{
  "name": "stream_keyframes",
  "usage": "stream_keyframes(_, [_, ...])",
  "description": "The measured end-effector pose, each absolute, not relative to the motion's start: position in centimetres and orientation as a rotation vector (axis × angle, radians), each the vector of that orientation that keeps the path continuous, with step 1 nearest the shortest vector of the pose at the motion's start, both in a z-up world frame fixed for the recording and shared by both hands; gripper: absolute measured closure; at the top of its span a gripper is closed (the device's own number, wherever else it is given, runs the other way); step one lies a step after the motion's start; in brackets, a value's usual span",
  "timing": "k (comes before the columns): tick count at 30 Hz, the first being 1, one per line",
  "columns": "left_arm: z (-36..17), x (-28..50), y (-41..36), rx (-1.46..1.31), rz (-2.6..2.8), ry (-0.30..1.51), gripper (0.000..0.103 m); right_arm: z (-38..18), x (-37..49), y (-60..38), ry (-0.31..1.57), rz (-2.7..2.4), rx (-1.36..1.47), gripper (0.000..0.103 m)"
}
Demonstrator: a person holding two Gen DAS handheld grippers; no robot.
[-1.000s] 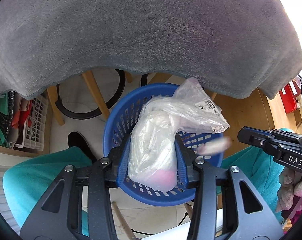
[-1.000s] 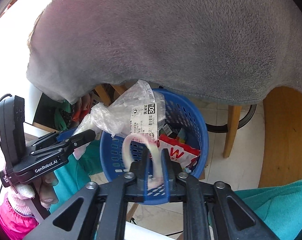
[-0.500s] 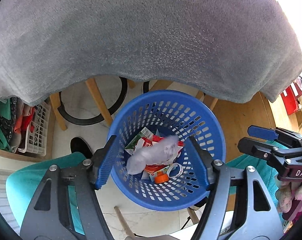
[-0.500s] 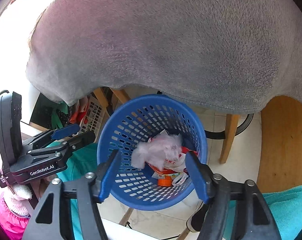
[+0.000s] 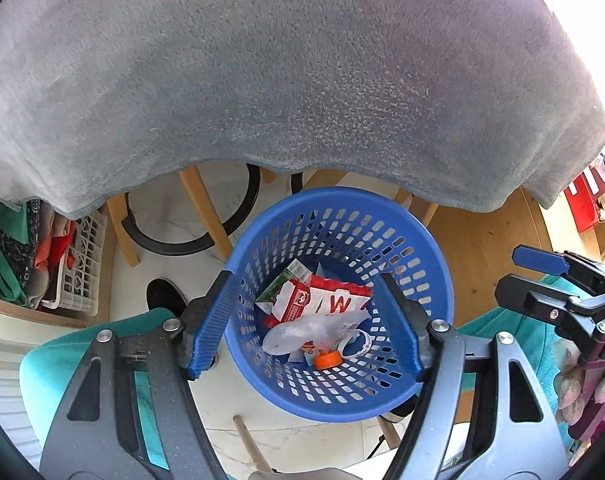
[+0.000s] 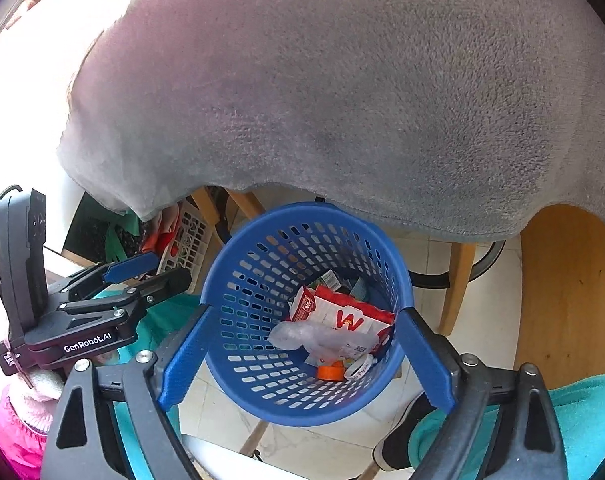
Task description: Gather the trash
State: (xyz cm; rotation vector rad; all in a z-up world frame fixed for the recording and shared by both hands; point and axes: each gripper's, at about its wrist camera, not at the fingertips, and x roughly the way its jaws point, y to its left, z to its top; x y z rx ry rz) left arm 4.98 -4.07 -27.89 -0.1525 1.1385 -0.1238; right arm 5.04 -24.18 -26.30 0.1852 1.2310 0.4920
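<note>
**Both claws released above the blue basket**

The left claw (image 5: 308, 334) stood released, nothing between its blue fingers (image 5: 210, 322), poised over the mouth of the blue basket (image 5: 430, 248). The right claw (image 6: 306, 362) was still spreading its jaws, with nothing between them either, and it too pointed down into the basket from above the near rim. In each wrist view the other claw showed at the side, clear of the basket wall.

The trash lay at the basket's bottom: a crumpled clear plastic bag (image 5: 302, 332) on top of a red-and-white wrapper (image 5: 322, 300), with an orange cap (image 5: 327, 359) and a white ring (image 5: 356, 344) just beside it toward the near wall. A green carton (image 5: 284, 282) lay beneath the wrapper on the far side.

The basket's far rim lay just under the hanging edge of a grey fleece blanket (image 5: 302, 80), which filled the upper half of both views. Wooden legs (image 5: 206, 212) and a black ring base (image 5: 174, 244) stood on the pale tiled floor (image 5: 166, 216) behind the basket. A white crate (image 5: 82, 268) of clothes sat well off to the left. Teal trouser legs (image 5: 62, 360) flanked the basket on the near side.
</note>
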Motion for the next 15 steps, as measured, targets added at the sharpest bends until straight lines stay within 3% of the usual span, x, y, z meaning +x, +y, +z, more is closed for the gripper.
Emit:
stream_keyframes(6, [-26.6, 4.8, -3.9, -0.153, -0.128, 1.108, 0.03, -25.2, 4.9, -24.3, 1.205, 0.506, 0.187, 0.001])
stream_keyframes(15, [-23.7, 4.5, -4.0, -0.138, -0.147, 1.057, 0.03, -22.6, 4.9, -25.1, 1.159, 0.517, 0.24, 0.0])
